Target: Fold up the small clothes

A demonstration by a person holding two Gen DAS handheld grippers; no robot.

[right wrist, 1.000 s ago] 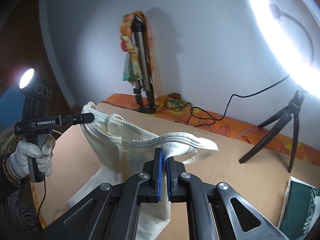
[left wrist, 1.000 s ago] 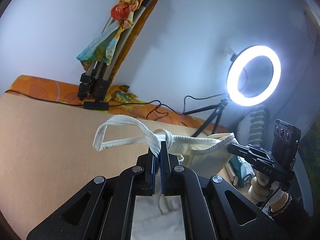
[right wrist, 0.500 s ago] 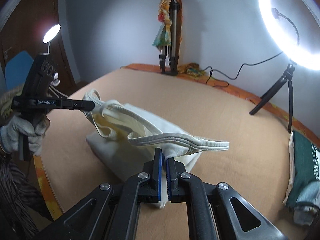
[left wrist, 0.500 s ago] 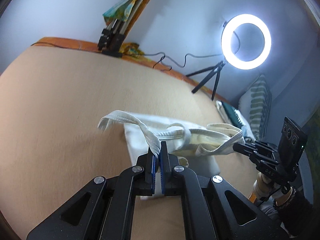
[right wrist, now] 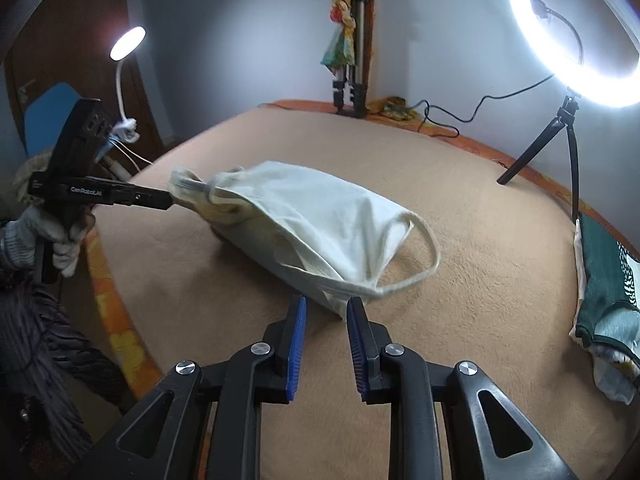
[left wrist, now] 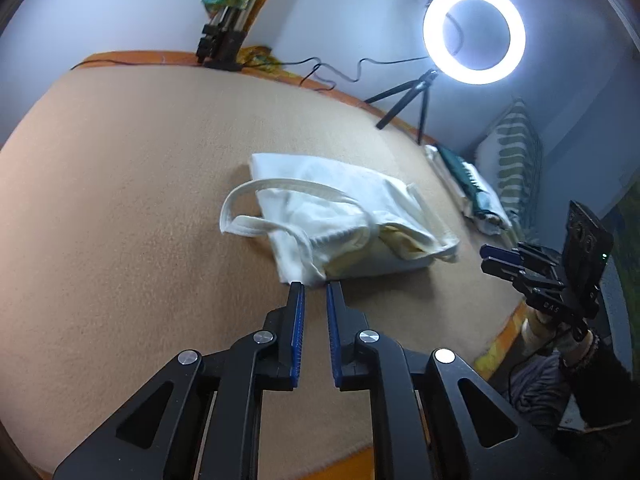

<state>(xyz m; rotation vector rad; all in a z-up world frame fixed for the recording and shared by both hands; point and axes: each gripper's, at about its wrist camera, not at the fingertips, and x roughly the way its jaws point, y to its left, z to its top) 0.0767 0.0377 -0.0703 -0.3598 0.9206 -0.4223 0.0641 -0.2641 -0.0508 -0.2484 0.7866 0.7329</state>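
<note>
A small white sleeveless top (left wrist: 344, 216) lies folded on the tan blanket (left wrist: 120, 200); it also shows in the right wrist view (right wrist: 320, 224). My left gripper (left wrist: 314, 292) is open and empty, its tips just short of the garment's near edge. In the right wrist view the left gripper (right wrist: 168, 200) touches the garment's far end, which looks slightly lifted. My right gripper (right wrist: 326, 308) is open and empty, right at the near hem and strap loop (right wrist: 416, 264). It also shows at the right in the left wrist view (left wrist: 496, 260), clear of the cloth.
A lit ring light (left wrist: 474, 32) on a small tripod stands at the bed's far right edge. Folded green and striped clothes (right wrist: 604, 292) lie at the right. A tripod with a scarf (right wrist: 352, 64) leans on the wall. A desk lamp (right wrist: 128, 40) stands at the left.
Both grippers lowered the top onto the blanket and opened, letting go of the straps. The garment now lies folded, and both grippers have pulled back a little.
</note>
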